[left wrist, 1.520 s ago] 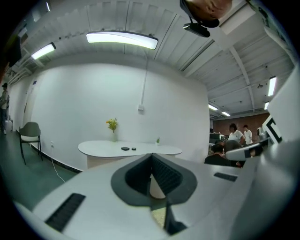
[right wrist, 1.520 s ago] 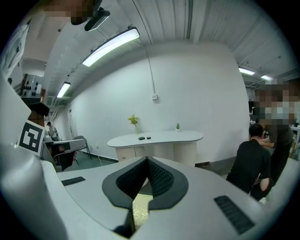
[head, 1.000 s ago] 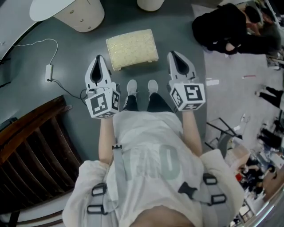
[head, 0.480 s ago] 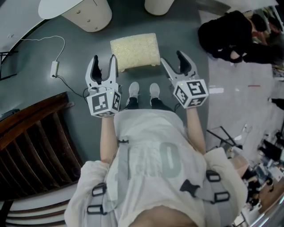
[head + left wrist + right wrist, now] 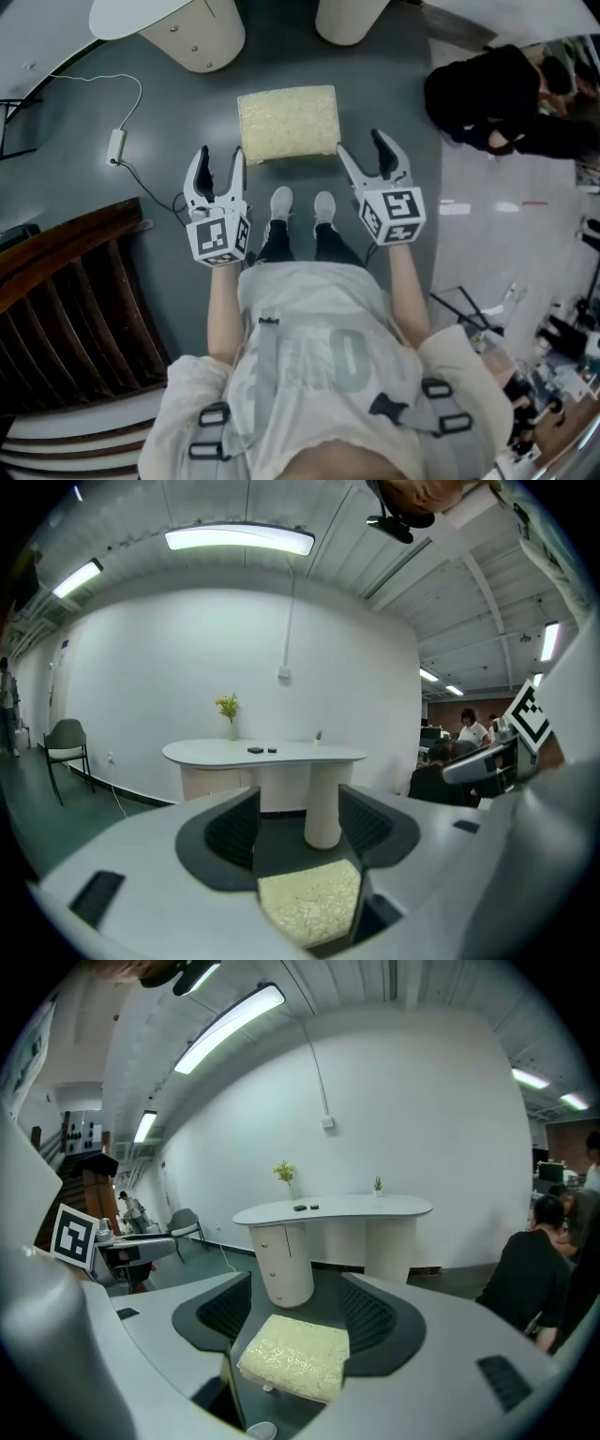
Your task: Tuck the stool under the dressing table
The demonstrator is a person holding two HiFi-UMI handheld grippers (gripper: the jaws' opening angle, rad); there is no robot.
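The left gripper is hanging with its jaws standing well apart, having just been opening, and nothing is sitting between its pads. In its own view the left gripper is looking over the near left corner of the stool, which is lying lower than the jaws and a little to their right.

The right gripper is likewise holding its jaws wide after just opening, and it is gripping nothing. In the right gripper view the right gripper is framing the stool between and below its jaws, apart from both pads.

The stool is resting on the grey floor just ahead of both sets of fingertips, in the space between the two grippers, touching neither. Its long axis is running crosswise to the line along which the grippers are pointing: one long side is facing back toward the person's shoes, the other is facing away toward the dressing table.

The dressing table is standing beyond the stool, well apart from the jaws, its two pedestals flanking an open gap.

A cable is trailing across the floor off to the left of the left gripper.
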